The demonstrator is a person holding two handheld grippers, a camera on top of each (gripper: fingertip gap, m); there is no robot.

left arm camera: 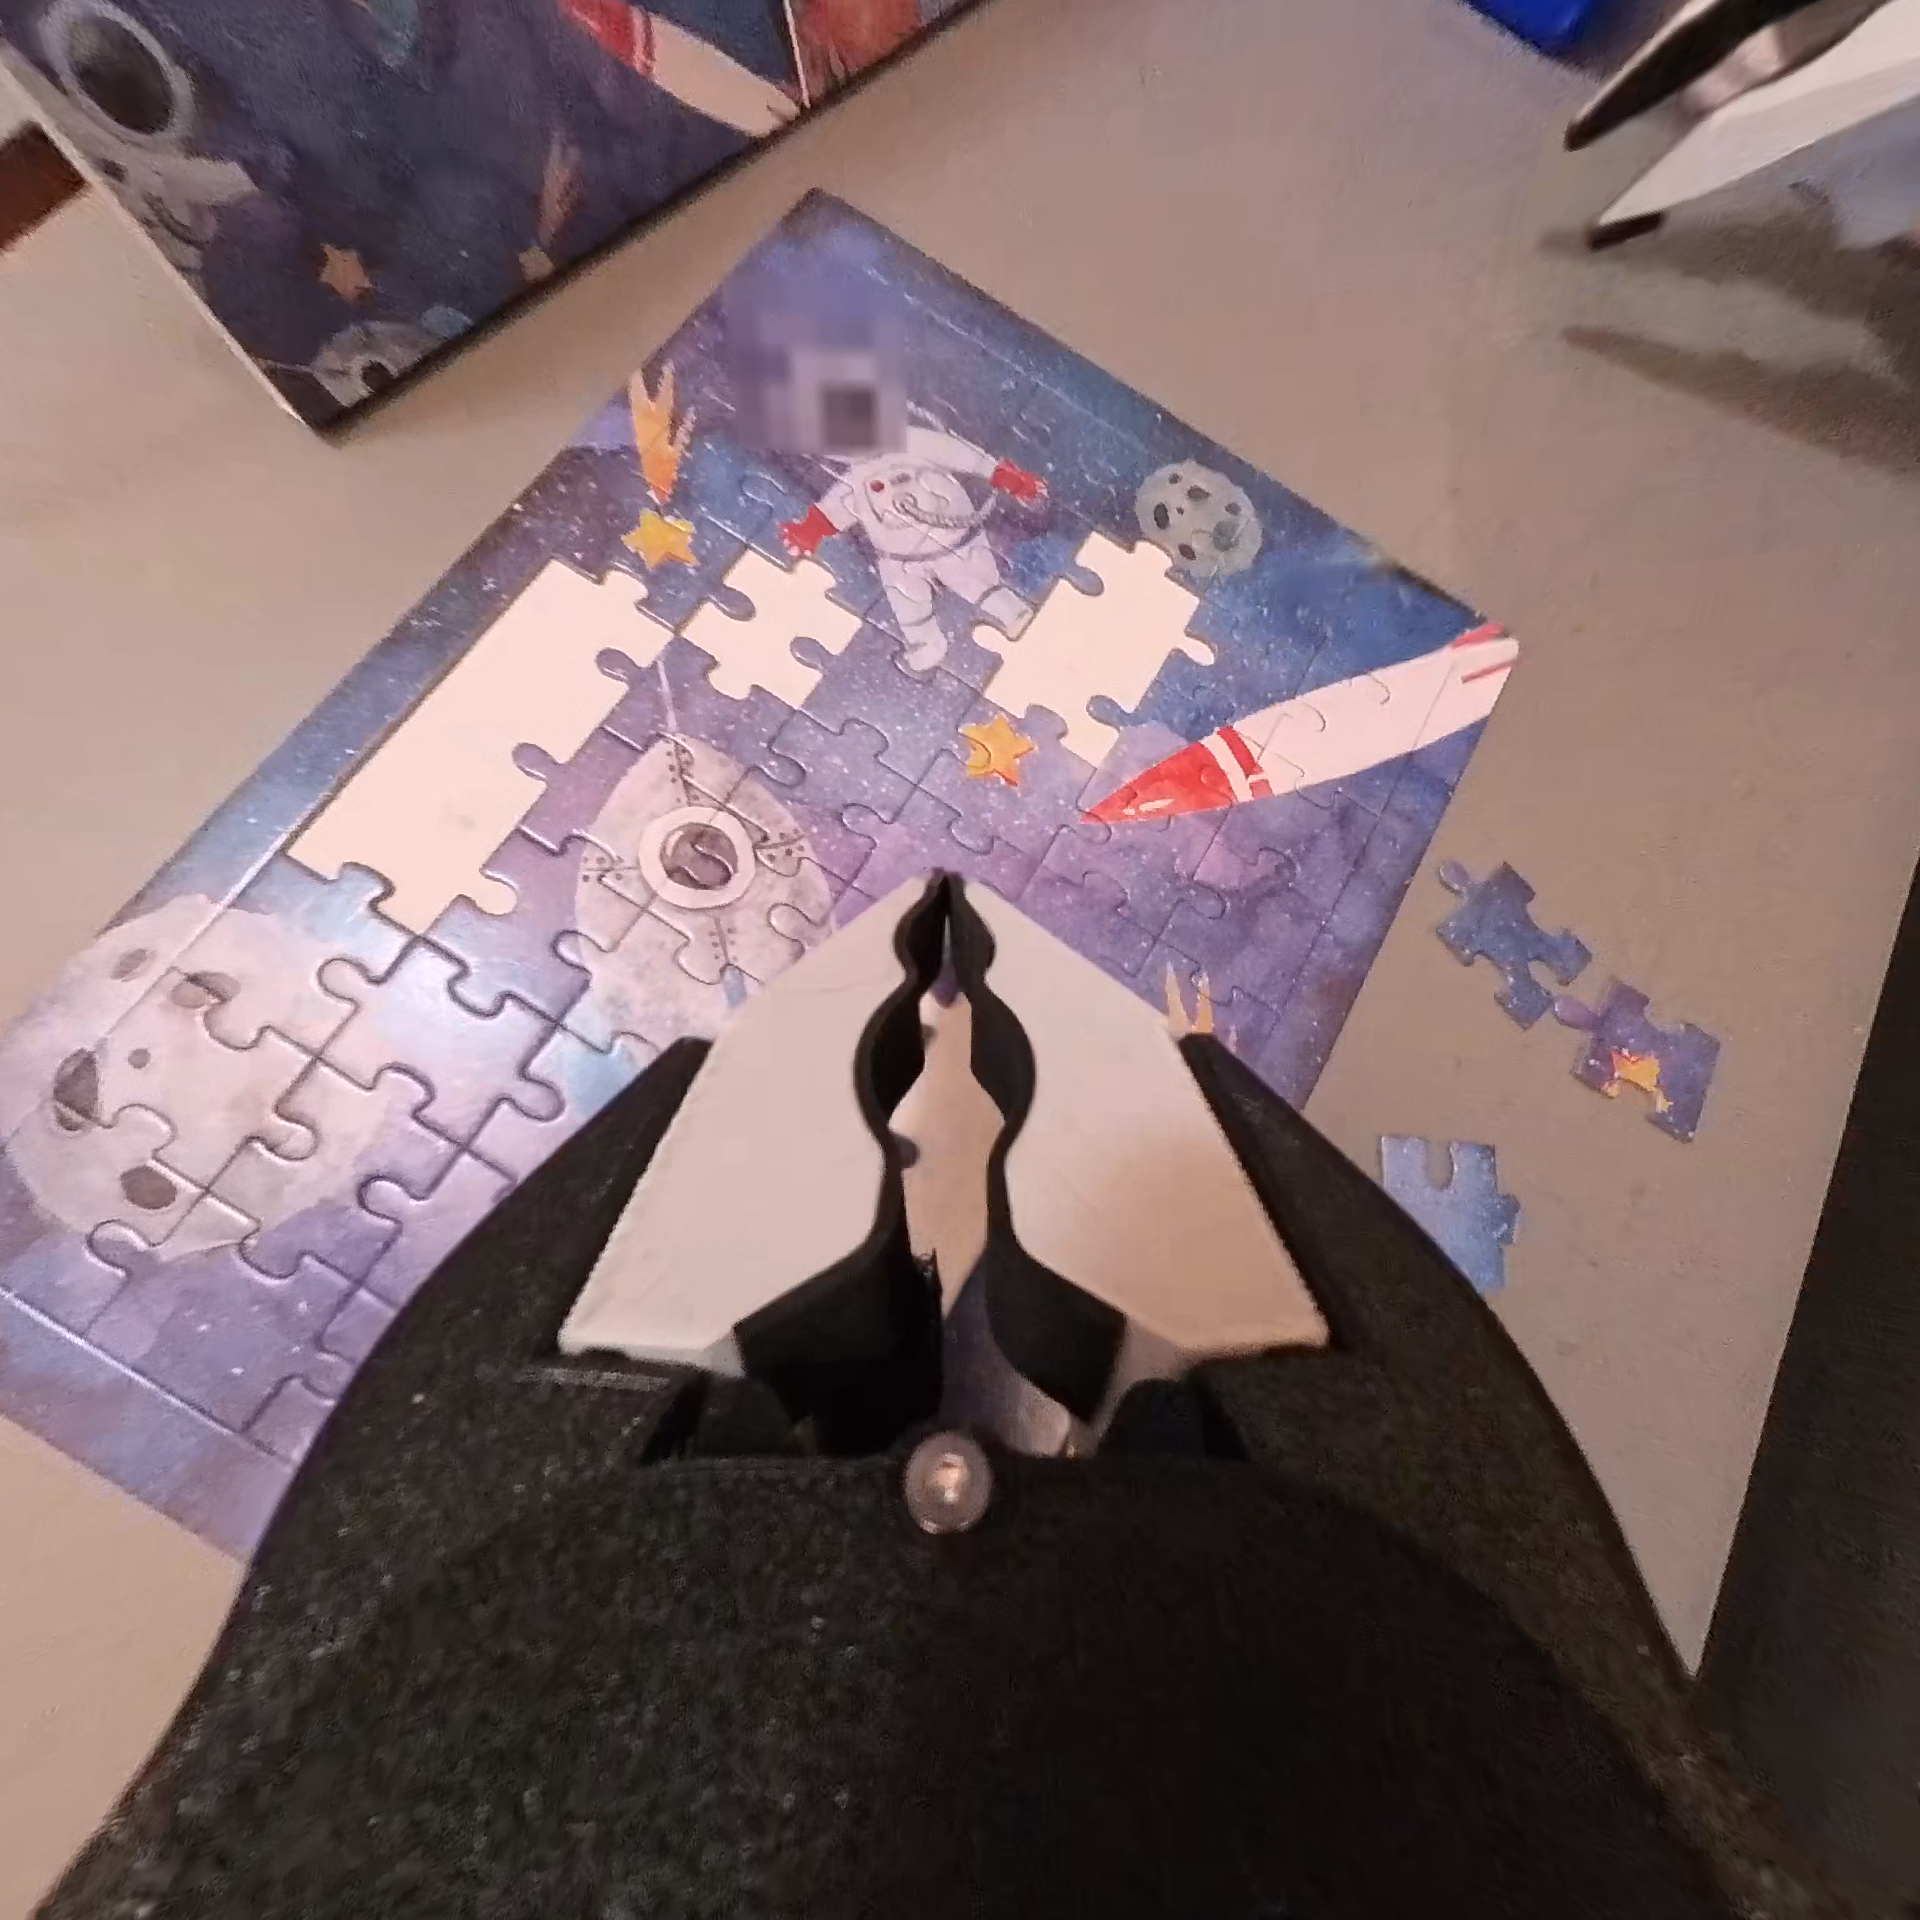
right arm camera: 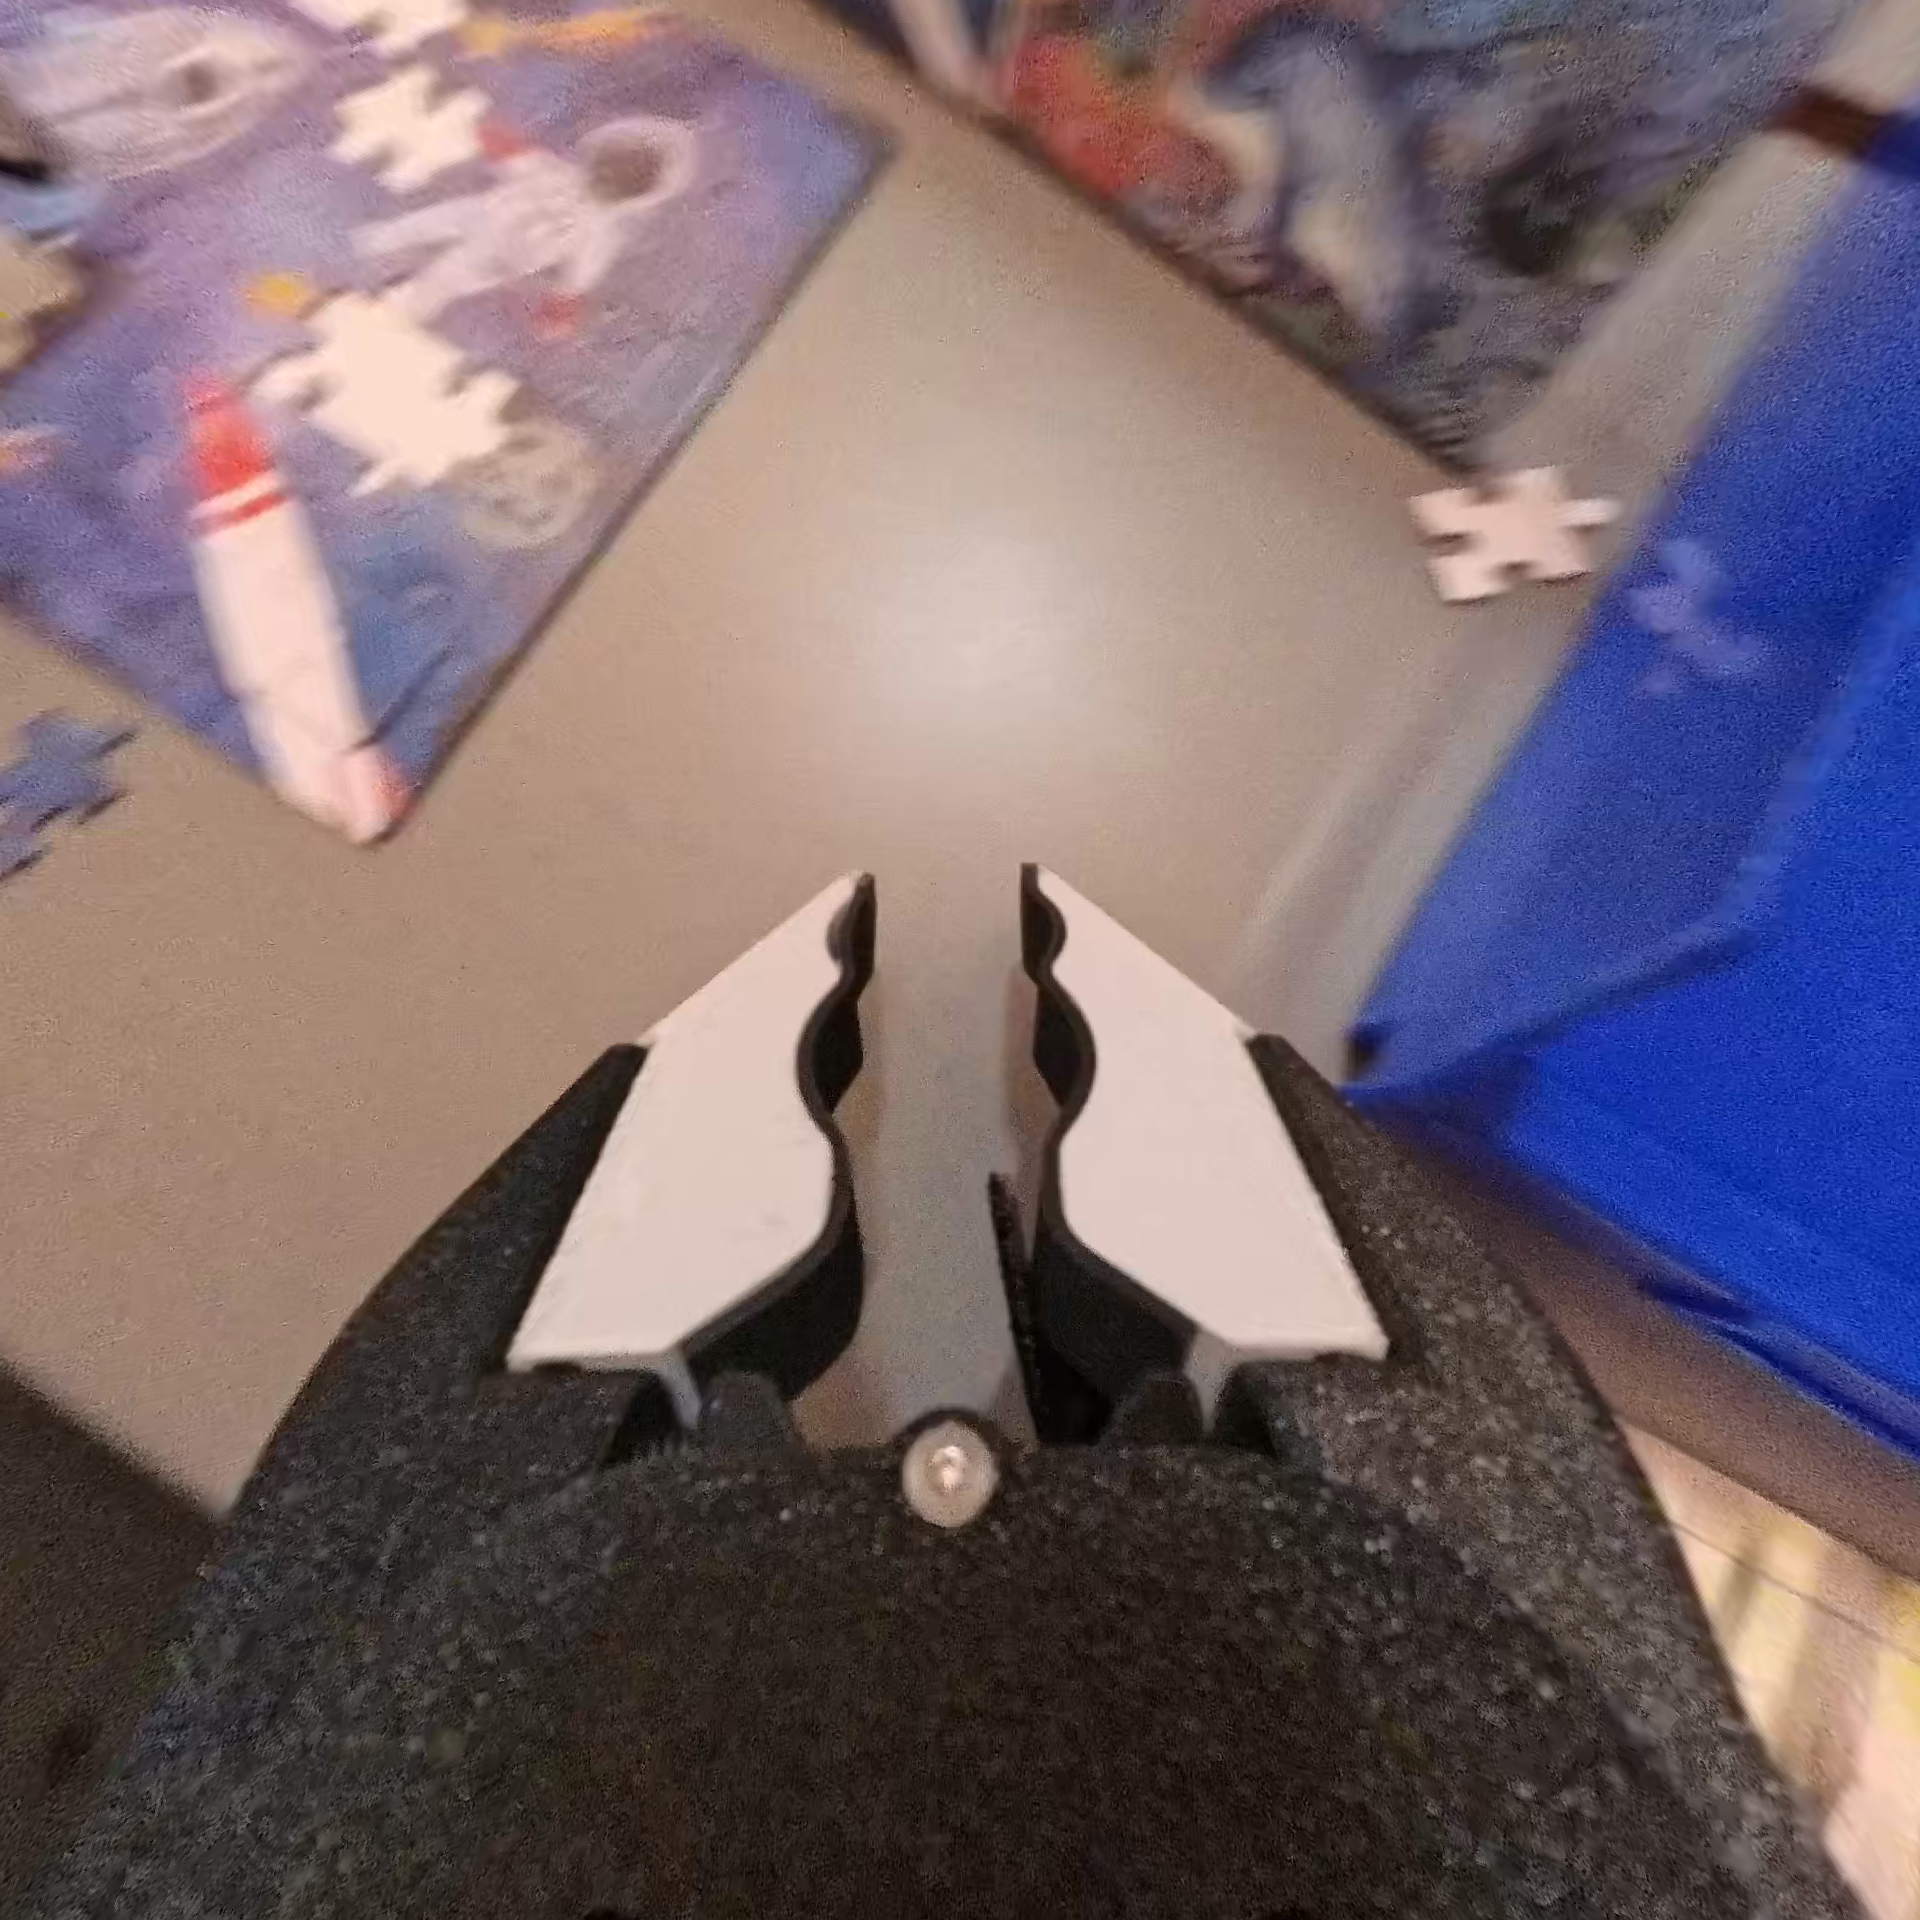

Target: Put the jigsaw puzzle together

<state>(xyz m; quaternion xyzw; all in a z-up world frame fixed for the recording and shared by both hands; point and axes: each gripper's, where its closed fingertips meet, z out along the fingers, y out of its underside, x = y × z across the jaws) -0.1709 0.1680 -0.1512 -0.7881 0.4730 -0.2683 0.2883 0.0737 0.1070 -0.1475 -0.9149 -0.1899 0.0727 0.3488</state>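
Observation:
The space-themed jigsaw puzzle (left arm camera: 831, 790) lies partly assembled on the beige table, with three white gaps: a large one (left arm camera: 468, 748) and two smaller ones (left arm camera: 774, 623) (left arm camera: 1101, 644). My left gripper (left arm camera: 943, 885) is shut above the puzzle's near edge, and I see nothing between its tips. Three loose blue pieces (left arm camera: 1512, 940) (left arm camera: 1647, 1060) (left arm camera: 1449, 1205) lie to the puzzle's right. In the blurred right wrist view, my right gripper (right arm camera: 948, 883) is open and empty over bare table, with the puzzle (right arm camera: 416, 364) at upper left. A face-down white piece (right arm camera: 1512, 535) lies ahead on the right.
The puzzle box (left arm camera: 312, 208) stands at the back left and also shows in the right wrist view (right arm camera: 1351, 156). A blue bin (right arm camera: 1714, 831) stands on the right beside the white piece. The other gripper (left arm camera: 1766, 104) shows at the top right. One loose blue piece (right arm camera: 52, 769) lies at the left edge.

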